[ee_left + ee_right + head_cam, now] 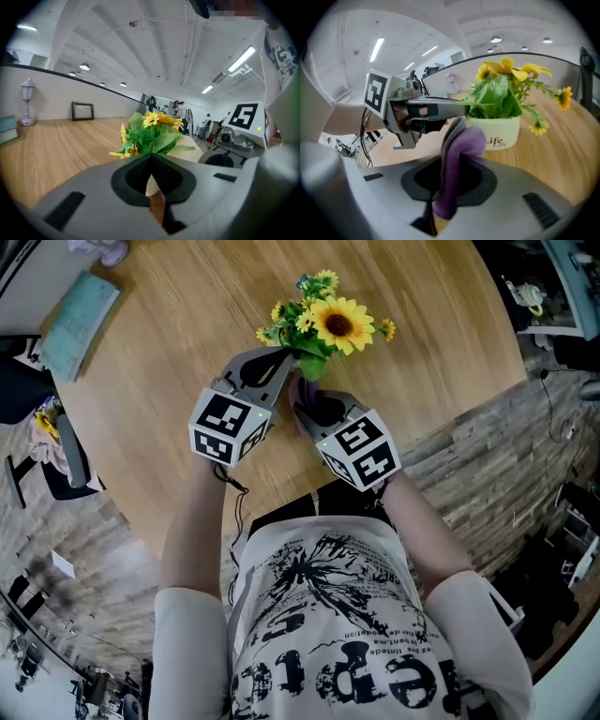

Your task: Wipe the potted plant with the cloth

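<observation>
The potted plant, yellow sunflowers and green leaves in a cream pot, stands on the round wooden table. My left gripper is shut, its tips right at the lower leaves. Whether a leaf is pinched between them does not show. In the right gripper view the left gripper reaches level into the foliage. My right gripper sits just below the plant, shut on a folded purple cloth that sticks up out of its jaws, a short way from the pot. The pot is hidden in the head view.
A teal book lies at the table's far left. A small white lamp and a dark picture frame stand at the far rim. The table's near edge runs just behind my right gripper, with a brick floor beyond.
</observation>
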`<state>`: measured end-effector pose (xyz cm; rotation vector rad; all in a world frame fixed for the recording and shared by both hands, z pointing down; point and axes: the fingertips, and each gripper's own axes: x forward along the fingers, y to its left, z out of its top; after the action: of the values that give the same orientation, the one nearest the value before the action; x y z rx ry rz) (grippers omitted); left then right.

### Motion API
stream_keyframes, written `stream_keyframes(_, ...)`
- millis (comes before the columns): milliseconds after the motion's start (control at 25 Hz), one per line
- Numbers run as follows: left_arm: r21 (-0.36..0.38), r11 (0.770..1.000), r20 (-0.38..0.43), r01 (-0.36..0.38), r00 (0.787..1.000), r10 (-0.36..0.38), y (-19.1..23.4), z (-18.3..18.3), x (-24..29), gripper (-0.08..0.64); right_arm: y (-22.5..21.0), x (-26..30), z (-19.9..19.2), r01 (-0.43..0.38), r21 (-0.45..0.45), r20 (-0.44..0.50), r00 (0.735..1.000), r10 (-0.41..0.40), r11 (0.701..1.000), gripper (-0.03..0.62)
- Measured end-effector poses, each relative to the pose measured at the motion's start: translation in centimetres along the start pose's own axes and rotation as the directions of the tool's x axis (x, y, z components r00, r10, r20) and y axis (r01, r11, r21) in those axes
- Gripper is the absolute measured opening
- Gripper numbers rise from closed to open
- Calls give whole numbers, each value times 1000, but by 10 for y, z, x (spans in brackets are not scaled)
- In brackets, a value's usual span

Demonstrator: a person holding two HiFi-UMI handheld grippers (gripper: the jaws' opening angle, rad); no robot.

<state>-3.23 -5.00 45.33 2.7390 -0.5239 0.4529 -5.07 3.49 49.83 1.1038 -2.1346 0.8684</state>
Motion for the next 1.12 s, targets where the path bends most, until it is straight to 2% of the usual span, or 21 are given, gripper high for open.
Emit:
stream_keyframes(160,-5,1000,8,-17,1000,17,3,3,0,3,-17,-16,-5,40,12,0,999,-40,999,76)
stream_keyframes(440,-22,998,-10,-66,998,66,2,0,-1,3,-80,-54,-14,200,58,-22,980,-200,978,75)
stream_keyframes(800,-87,983,-15,-160,987,160,5,-1,-2,3,-173,-80,0,291,61,-54,956,-288,955,75)
stream_keyframes(920,-136,972,-24,-193,981,192,5,-1,-1,3,-208,-87,14,314,11,-62,948,-312,950,75)
stream_keyframes(1040,-210,954,-36,-214,977,211,7,0,0,3,-230,-84,41,307,-96,-42,949,-312,947,77)
stream_keyframes(1120,-231,941,-44,-247,969,243,8,0,0,3,-240,-74,62,284,-169,-27,956,-292,944,77)
